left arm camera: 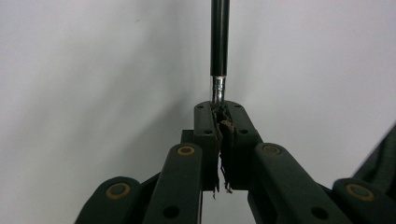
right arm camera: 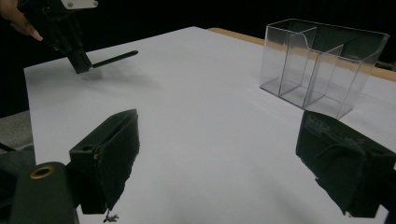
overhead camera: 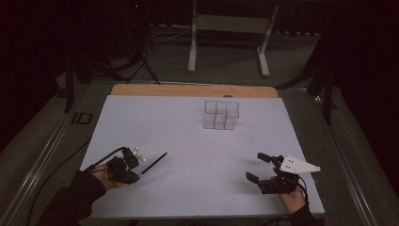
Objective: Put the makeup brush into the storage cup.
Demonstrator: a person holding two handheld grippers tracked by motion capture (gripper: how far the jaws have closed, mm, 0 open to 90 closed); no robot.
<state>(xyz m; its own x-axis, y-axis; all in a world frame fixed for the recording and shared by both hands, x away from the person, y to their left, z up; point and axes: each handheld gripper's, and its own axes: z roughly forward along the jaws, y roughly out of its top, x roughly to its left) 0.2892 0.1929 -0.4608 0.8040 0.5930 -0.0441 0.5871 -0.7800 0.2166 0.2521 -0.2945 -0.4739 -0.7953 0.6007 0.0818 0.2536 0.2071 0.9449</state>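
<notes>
Matte white tabletop (overhead camera: 197, 155): left gripper (overhead camera: 136, 176) pinches a slim black pen (overhead camera: 154, 163), right gripper (overhead camera: 258, 167) fingers spread, clear boxy organizer (overhead camera: 221, 114) beyond.

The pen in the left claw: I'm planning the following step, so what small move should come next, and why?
Probably carry the pen forward and to the right toward the clear organizer. The left claw is shut on the pen's metal end, holding it low over the white sheet, and the organizer's compartments look empty. The right claw is open and holds nothing.
</notes>
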